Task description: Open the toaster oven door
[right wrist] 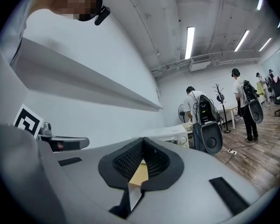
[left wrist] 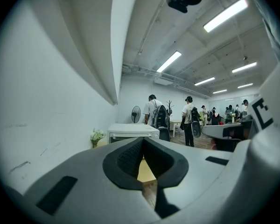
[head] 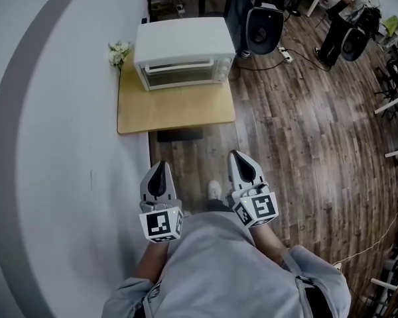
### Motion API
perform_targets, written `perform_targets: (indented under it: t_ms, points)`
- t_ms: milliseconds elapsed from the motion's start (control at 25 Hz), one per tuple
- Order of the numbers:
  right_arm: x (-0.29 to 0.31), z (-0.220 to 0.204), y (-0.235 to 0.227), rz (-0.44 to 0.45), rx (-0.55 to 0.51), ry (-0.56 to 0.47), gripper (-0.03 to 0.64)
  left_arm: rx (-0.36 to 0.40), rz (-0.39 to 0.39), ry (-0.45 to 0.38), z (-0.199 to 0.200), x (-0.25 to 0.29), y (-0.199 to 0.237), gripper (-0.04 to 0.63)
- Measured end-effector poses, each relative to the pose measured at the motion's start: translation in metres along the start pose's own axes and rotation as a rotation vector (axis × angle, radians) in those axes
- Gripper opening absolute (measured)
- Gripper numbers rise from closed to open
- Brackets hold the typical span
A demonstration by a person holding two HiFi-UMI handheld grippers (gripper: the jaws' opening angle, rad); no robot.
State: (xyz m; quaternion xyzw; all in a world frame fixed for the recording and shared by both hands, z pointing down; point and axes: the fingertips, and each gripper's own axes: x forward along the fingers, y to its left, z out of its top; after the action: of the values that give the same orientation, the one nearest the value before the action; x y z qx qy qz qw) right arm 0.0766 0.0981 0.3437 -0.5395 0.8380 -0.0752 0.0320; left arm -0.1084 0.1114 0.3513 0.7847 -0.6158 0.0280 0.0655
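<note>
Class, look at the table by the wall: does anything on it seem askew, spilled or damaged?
Nothing stands out. The white boxy toaster oven sits upright on the light wooden table, door closed, with a small bunch of white flowers beside it.

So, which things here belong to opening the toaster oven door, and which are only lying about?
For the job: white toaster oven; its door, closed; left gripper and right gripper, both shut and empty.
Only lying about: flowers beside the oven; wooden table under it; power strip on the floor.
</note>
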Motion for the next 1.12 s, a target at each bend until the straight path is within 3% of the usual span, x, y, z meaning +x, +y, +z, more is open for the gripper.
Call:
perform_targets:
  t_ms: [440, 760, 1120]
  points:
    - [0.088, 0.022, -0.088, 0.028, -0.057, -0.026, -0.003, 0.012, 0.046, -0.033, 0.026, 0.115, -0.014, 0.003]
    - [0.136, 0.019, -0.118, 0.046, -0.107, 0.019, -0.003, 0.02, 0.081, -0.026, 0.032, 0.167, -0.008, 0.003]
    - [0.207, 0.0, -0.117, 0.099, -0.232, 0.114, -0.002, 0.143, 0.083, 0.08, 0.024, 0.232, 0.043, 0.005]
